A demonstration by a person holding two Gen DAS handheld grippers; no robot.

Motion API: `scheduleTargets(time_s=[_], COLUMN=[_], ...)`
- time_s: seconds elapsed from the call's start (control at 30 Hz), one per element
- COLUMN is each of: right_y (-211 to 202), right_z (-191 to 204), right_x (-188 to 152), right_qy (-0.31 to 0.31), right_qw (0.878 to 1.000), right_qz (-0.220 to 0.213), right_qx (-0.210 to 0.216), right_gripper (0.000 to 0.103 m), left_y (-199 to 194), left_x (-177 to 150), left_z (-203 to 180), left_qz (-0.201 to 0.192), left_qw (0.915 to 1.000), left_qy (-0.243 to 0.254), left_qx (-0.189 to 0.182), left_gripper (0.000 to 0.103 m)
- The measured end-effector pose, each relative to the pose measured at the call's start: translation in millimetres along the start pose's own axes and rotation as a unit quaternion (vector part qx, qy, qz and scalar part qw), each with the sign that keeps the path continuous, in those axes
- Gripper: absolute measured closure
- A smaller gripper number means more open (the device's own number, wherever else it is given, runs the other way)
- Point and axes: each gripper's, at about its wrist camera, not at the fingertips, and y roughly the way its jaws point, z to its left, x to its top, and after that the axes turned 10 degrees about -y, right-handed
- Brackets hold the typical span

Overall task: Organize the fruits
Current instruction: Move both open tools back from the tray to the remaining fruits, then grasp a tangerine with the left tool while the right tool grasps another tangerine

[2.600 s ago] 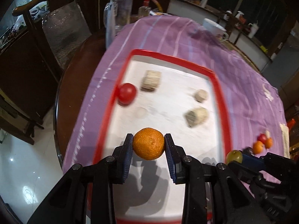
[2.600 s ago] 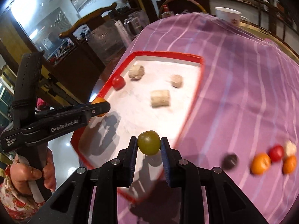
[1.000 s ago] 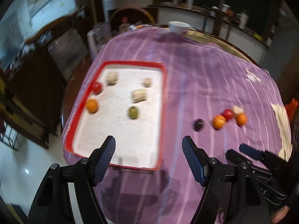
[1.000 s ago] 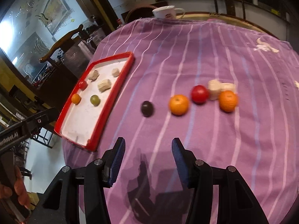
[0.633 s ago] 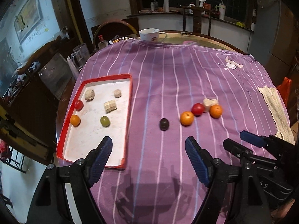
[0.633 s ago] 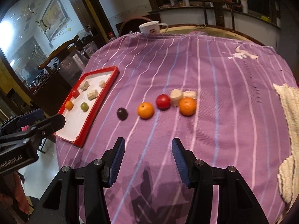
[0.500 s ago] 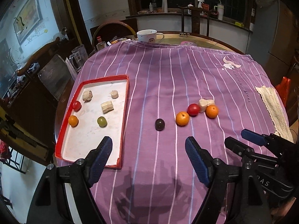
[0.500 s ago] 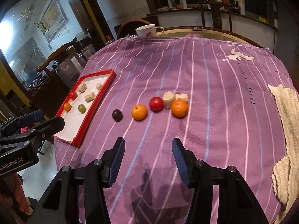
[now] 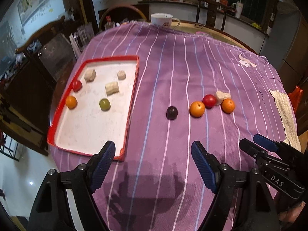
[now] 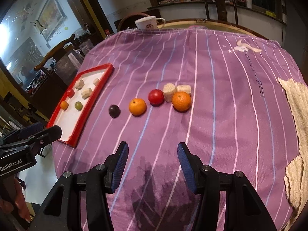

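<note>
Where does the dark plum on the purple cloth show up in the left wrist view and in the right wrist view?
Left wrist view: the dark plum lies just right of centre, between the red tray and an orange.
Right wrist view: the dark plum lies left of centre, again between tray and orange.
Shared landmark: the white cup at the table's far edge.
</note>
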Motion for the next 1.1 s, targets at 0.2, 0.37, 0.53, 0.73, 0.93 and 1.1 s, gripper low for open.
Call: scheduleTargets(time_s=[0.2, 0.37, 0.53, 0.73, 0.93, 1.1], right_y=[16.7, 30.2, 45.2, 66.8, 82.1, 95.5], right_z=[-14.2, -33.3, -51.5, -59.6, -61.0, -61.3], right_x=[-1.4, 7.5, 30.0, 52.3, 60.9, 62.9], right_qy=[0.024, 0.046, 0.05, 0.038, 0.027, 0.028], right_qw=[0.999, 0.998, 0.998, 0.998, 0.999, 0.999], right_qz=[0.021, 0.028, 0.018, 0.022, 0.028, 0.037], right_qx=[-0.009, -0.017, -0.039, -0.045, -0.037, -0.026], right_gripper=[0.045, 0.045, 0.045, 0.045, 0.045, 0.046], left_y=[24.7, 43.3, 68.9, 97.3, 122.8, 136.2], left_x=[5.2, 19.5, 43.0, 61.1, 60.2, 55.0], left_z=[0.3, -16.0, -39.3, -65.5, -78.1, -81.6], left_qz=[0.024, 0.032, 0.034, 0.036, 0.062, 0.077], left_qw=[0.9992, 0.9969, 0.9928, 0.9858, 0.9784, 0.9764], left_qy=[-0.004, 0.029, 0.06, 0.11, 0.144, 0.153], left_qx=[-0.03, -0.066, -0.098, -0.122, -0.134, -0.132], left_gripper=[0.023, 0.023, 0.023, 0.023, 0.038, 0.044])
